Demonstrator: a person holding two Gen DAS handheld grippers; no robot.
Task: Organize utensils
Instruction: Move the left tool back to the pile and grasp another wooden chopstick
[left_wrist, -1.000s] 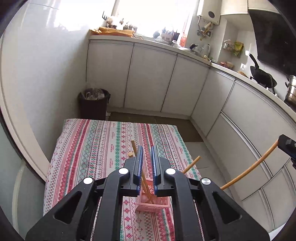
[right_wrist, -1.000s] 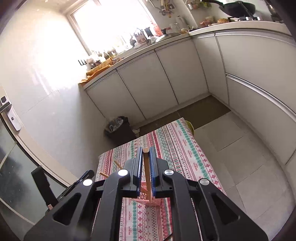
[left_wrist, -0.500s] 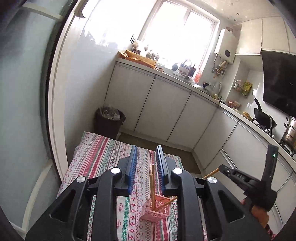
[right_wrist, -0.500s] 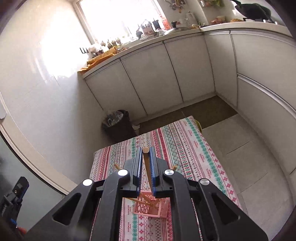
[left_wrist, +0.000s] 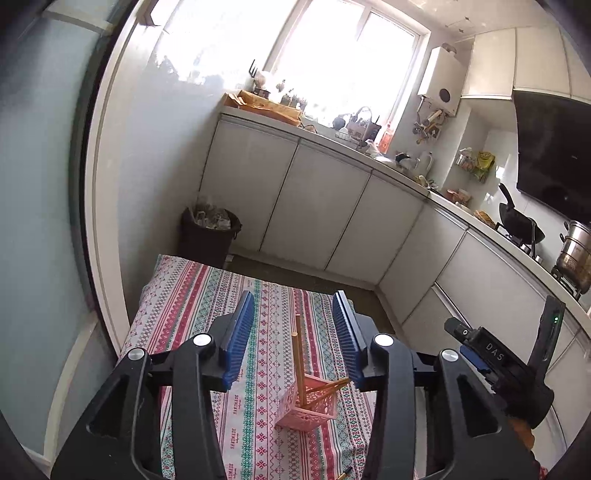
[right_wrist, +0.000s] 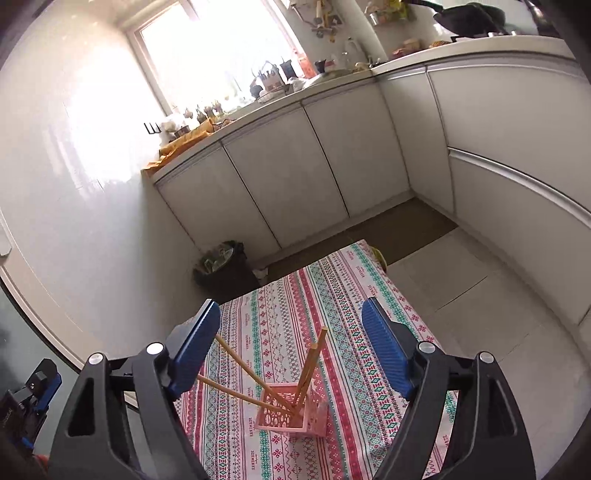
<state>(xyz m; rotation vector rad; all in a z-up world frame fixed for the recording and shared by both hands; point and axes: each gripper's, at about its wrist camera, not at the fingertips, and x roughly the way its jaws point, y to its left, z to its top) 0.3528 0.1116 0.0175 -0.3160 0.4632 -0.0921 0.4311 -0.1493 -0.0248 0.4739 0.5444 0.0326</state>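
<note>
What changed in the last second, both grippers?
Both let go: the left gripper and right gripper were each shut on a chopstick, now open and pulled back above the pink basket. The chopsticks now stand in it. Basket and tablecloth unmoved.

Through the left wrist camera I saw a woven cloth table cover (left_wrist: 207, 314), matt, with printed bands. On it stood a pink plastic basket (left_wrist: 306, 410) with pierced lattice walls, holding smooth wooden chopsticks (left_wrist: 298, 360). The left gripper (left_wrist: 293, 334) had matt black plastic arms, ribbed blue pads and bright metal screws. The right gripper (right_wrist: 291, 347) looked the same. The cabinet doors (right_wrist: 280, 177) were glossy white, the pot (left_wrist: 574, 251) shiny metal, and the wall (right_wrist: 74, 166) glossy.
</note>
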